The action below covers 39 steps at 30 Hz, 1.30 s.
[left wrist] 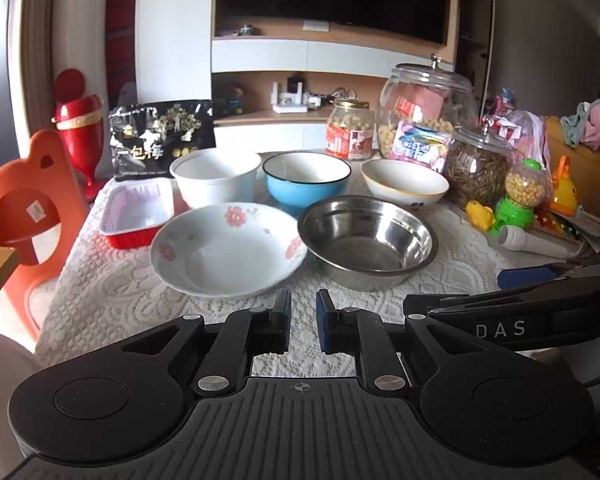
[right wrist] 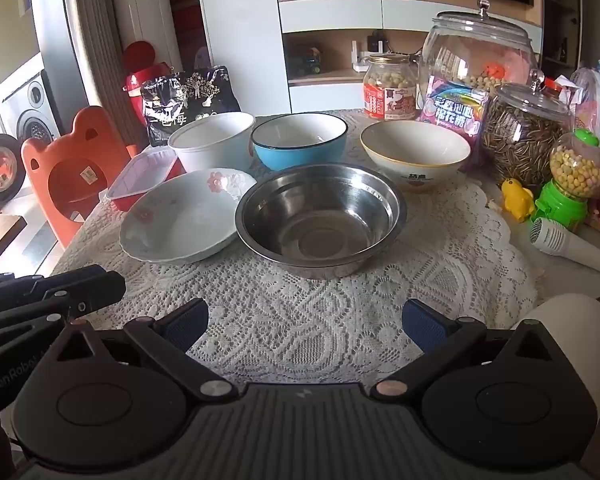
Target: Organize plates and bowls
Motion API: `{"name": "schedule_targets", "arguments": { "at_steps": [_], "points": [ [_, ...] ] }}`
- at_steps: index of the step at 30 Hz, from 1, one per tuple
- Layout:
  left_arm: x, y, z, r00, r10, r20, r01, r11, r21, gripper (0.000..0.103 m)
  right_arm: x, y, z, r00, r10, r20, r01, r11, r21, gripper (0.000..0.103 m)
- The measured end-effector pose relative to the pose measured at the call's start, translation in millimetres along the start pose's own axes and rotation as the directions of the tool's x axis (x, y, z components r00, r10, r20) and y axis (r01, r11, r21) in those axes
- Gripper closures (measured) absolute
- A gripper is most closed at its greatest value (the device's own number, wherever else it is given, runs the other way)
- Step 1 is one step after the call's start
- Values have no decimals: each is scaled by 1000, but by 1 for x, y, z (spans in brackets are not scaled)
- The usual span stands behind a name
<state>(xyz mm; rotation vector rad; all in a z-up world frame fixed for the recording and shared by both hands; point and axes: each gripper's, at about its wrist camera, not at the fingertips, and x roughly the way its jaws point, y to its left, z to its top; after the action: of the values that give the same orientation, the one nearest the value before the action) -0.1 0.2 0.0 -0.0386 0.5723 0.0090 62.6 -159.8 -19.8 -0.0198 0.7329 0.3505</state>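
Five bowls stand on the lace tablecloth (left wrist: 112, 280). In front are a shallow white bowl with red flowers (left wrist: 228, 250) (right wrist: 184, 220) and, touching it on the right, a steel bowl (left wrist: 368, 240) (right wrist: 320, 220). Behind them stand a white plastic tub (left wrist: 216, 178) (right wrist: 212, 136), a blue bowl (left wrist: 306, 182) (right wrist: 300, 140) and a cream gold-rimmed bowl (left wrist: 404, 184) (right wrist: 414, 148). My left gripper (left wrist: 303, 312) is shut on nothing, just short of the gap between the two front bowls. My right gripper (right wrist: 305, 316) is open wide and empty, just short of the steel bowl.
A red foil tray (left wrist: 138, 208) lies left of the tub, with a black snack bag (left wrist: 162, 138) behind it. Glass jars (left wrist: 428, 108) and toys (left wrist: 520, 200) crowd the right side, beside a white microphone (right wrist: 572, 244). An orange chair (left wrist: 16, 204) stands past the table's left edge.
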Motion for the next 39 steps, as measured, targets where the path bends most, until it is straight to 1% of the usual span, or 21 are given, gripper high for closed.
{"name": "schedule_targets", "arguments": {
  "at_steps": [8,9,14,16,17,39],
  "points": [
    [1,0,1,1000,7,-22,-7,1000,2,87,-2,-5,2,1000,-20,9,20,1000,3,0],
    [0,3,1,1000,6,-20,-7,1000,-8,87,1,1,0,1000,-10,3,10,1000,-9,0],
    [-2,3,2,1000,10,-26,-10,1000,-12,87,4,0,-1,1000,-1,-5,1,1000,-9,0],
    [-4,2,2,1000,10,-28,-11,1000,-12,87,3,2,0,1000,0,-6,0,1000,-16,0],
    [2,4,-2,1000,10,-28,-10,1000,-21,87,3,2,0,1000,-1,-5,0,1000,-16,0],
    [6,7,-4,998,14,-58,-16,999,-34,87,2,3,-1,1000,7,-7,-7,1000,-19,0]
  ]
}}
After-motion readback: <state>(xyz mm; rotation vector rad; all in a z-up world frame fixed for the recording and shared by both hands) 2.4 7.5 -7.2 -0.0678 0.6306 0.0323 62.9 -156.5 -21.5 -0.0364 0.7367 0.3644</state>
